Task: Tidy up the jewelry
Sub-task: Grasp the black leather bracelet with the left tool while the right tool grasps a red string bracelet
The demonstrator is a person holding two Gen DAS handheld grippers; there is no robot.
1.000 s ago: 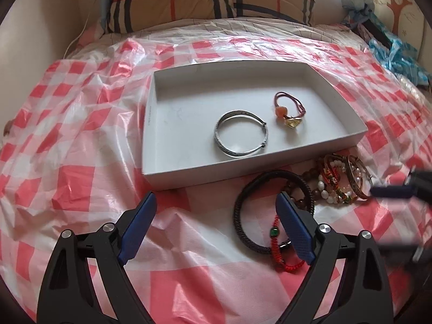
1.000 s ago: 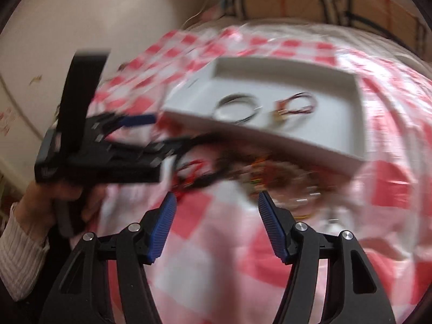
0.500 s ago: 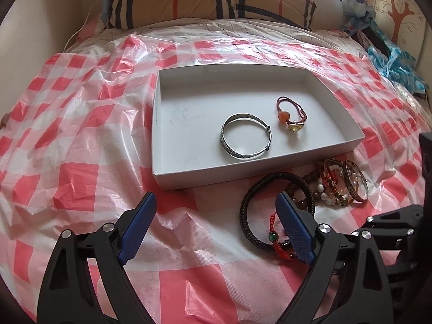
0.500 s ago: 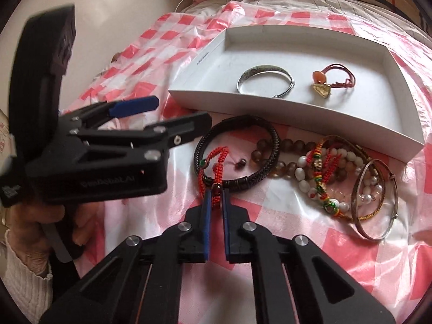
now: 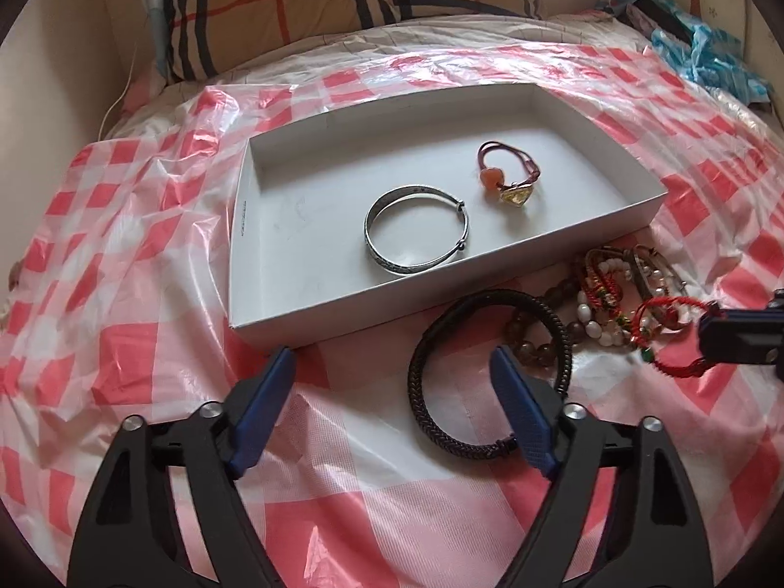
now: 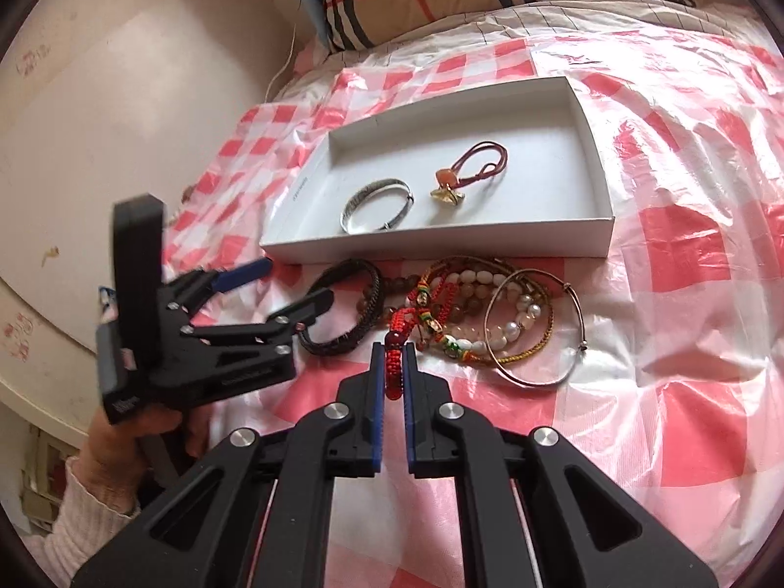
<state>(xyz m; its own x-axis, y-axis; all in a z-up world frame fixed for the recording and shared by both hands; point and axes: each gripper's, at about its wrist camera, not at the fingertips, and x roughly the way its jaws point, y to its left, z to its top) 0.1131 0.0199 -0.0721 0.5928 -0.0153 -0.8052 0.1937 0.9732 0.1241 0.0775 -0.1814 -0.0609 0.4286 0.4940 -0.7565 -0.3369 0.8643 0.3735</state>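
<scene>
A white tray [image 5: 343,304] [image 6: 441,245] on the checked sheet holds a silver bangle [image 5: 377,250] [image 6: 353,206] and a cord bracelet with an orange bead [image 5: 492,176] [image 6: 446,177]. In front of it lie a black braided bracelet [image 5: 426,406] [image 6: 372,294] and a pile of beaded bracelets [image 5: 598,304] [image 6: 470,304]. My right gripper [image 6: 392,350] [image 5: 710,333] is shut on a red knotted bracelet [image 6: 392,367] [image 5: 661,304], which hangs just above the pile. My left gripper [image 5: 392,357] [image 6: 289,289] is closing, its jaws still apart. The black bracelet's left arc lies between them, untouched by the pads.
A striped pillow [image 5: 294,5] lies behind the tray and a wall runs along the left. Blue plastic [image 5: 710,59] sits at the far right. A thin metal bangle [image 6: 573,323] rings the pile's right side. A person's hand [image 6: 127,436] holds the left gripper.
My right gripper went from open to shut on the red bracelet and carried it right, off the black bracelet. The left gripper's jaws have narrowed, and the view has shifted.
</scene>
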